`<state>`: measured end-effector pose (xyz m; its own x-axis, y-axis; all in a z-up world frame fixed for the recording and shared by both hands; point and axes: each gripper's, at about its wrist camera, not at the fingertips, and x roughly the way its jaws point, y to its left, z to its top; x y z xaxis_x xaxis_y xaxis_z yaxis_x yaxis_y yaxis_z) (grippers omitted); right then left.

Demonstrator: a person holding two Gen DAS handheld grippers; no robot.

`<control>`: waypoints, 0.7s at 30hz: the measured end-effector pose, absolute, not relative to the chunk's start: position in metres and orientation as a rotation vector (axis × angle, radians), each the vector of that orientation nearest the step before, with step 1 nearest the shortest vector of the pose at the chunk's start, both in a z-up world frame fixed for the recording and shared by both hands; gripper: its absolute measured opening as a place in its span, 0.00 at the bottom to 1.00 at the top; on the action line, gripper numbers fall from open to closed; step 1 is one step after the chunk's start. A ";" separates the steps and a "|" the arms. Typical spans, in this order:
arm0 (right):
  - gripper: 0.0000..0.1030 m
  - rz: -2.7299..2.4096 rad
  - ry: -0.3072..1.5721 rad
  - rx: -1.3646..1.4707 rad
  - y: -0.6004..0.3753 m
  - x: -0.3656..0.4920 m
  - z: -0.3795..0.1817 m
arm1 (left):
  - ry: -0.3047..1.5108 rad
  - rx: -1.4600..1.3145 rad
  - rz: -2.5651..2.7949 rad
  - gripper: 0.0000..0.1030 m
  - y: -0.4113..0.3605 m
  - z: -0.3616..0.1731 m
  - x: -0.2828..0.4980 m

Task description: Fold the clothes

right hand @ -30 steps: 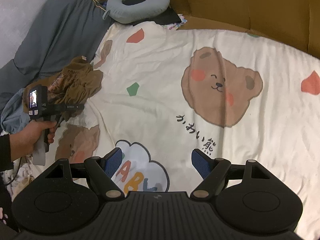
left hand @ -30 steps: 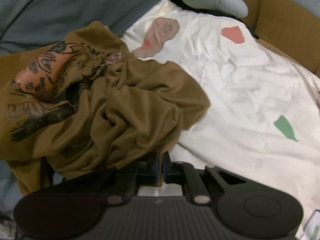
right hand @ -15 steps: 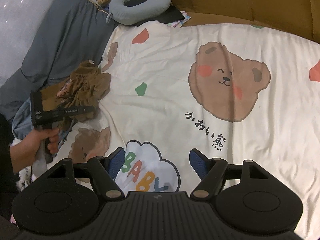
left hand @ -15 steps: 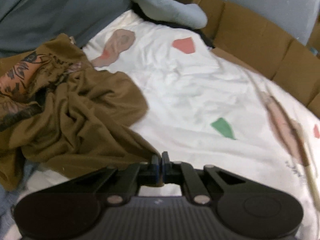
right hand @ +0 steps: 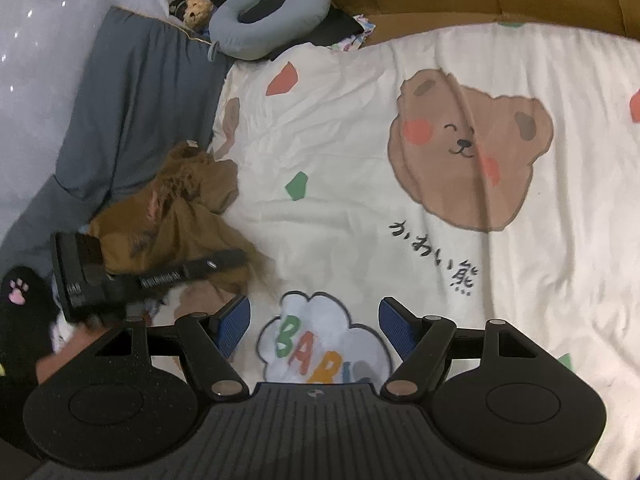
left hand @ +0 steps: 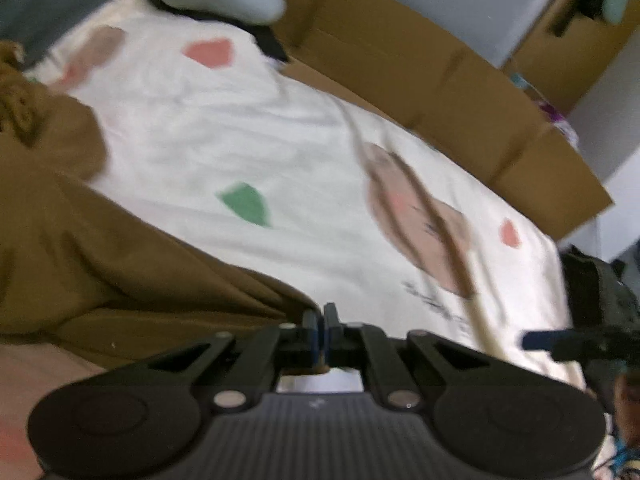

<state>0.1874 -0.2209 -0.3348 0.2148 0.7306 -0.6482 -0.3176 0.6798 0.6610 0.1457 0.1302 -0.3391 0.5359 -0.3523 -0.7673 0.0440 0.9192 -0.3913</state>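
On bedspread (right hand: 360,208): brown shirt (right hand: 180,216) stretched toward clenched left tongs (left hand: 320,316); right tongs (right hand: 314,320) released.

Matt brown cloth shirt (right hand: 180,216) crumpled on a soft, wrinkled printed cotton sheet (right hand: 360,208).

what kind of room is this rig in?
Likely a bedroom: the work surface is a bed with a bear-print quilt, a grey pillow and a neck pillow at its head.
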 end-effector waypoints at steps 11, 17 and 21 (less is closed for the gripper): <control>0.72 0.815 1.275 0.639 -0.197 0.193 -0.365 | 1.071 -0.358 -0.333 0.02 0.080 -0.354 0.121; 0.72 0.819 1.336 0.668 -0.183 0.192 -0.375 | 1.075 -0.395 -0.360 0.02 0.073 -0.353 0.111; 0.72 0.787 1.388 0.733 -0.188 0.192 -0.388 | 1.064 -0.419 -0.403 0.02 0.066 -0.351 0.108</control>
<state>0.1924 -0.1876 -0.3880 0.0221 0.8312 -0.5555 -0.0501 0.5559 0.8298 0.1081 0.0663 -0.3509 0.4277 -0.5083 -0.7475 0.1148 0.8508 -0.5129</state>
